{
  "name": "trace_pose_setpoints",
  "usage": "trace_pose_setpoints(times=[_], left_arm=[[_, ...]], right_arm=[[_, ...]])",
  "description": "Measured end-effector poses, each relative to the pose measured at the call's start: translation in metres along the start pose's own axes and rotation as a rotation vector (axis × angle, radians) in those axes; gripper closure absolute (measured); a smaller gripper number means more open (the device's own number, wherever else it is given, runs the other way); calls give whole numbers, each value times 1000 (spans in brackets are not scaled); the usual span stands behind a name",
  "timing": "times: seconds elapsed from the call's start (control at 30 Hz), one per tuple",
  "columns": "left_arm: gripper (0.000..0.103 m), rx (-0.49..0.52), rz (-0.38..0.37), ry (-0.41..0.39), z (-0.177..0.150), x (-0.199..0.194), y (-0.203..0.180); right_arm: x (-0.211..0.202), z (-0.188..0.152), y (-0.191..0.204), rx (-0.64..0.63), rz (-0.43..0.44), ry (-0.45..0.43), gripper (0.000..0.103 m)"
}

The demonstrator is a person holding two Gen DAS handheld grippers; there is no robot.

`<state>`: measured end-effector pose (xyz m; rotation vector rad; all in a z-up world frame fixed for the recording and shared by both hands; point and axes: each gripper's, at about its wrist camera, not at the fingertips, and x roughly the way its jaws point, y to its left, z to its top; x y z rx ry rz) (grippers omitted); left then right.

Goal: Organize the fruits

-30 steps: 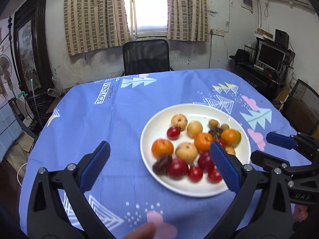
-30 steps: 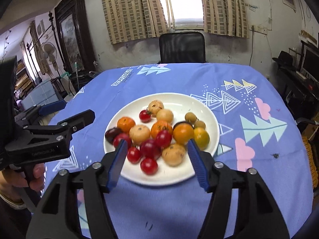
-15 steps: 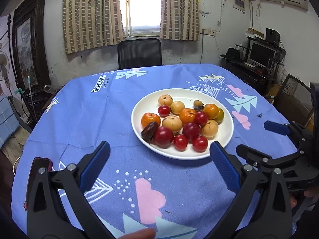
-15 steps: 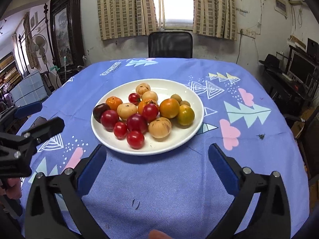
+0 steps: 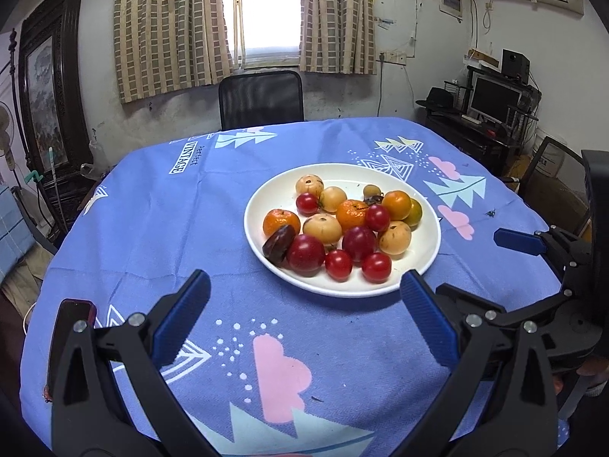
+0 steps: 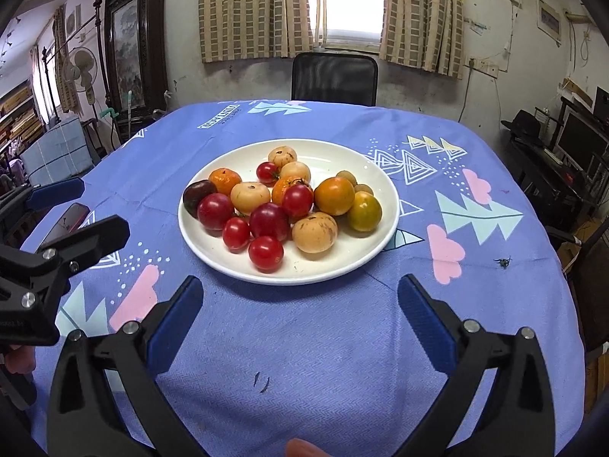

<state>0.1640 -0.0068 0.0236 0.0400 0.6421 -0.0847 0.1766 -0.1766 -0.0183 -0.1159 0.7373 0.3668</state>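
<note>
I am pulling both the left hand-held gripper (image 5: 304, 302) and right hand-held gripper (image 6: 300, 301) back from the plate (image 6: 380, 243), jaws wide and empty, with the fruits (image 6: 281, 205) all sitting piled on it, so sorting looks finished.

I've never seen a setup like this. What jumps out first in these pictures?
A white plate heaped with red, orange and tan fruits sits in the middle of a blue patterned tablecloth. At the near edge of each view, a black tool with blue pads stands wide open and empty: the left tool and the right tool, both short of the plate. Behind the table, a black chair stands under a bright curtained window.
</note>
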Motion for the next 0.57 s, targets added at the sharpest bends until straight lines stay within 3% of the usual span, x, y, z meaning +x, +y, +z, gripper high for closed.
trace_pose_setpoints(times=[0.57], left_arm=[[2,-9,-2,-3,-1,1,2]], right_arm=[[2,-1,0,10,10,12,1]])
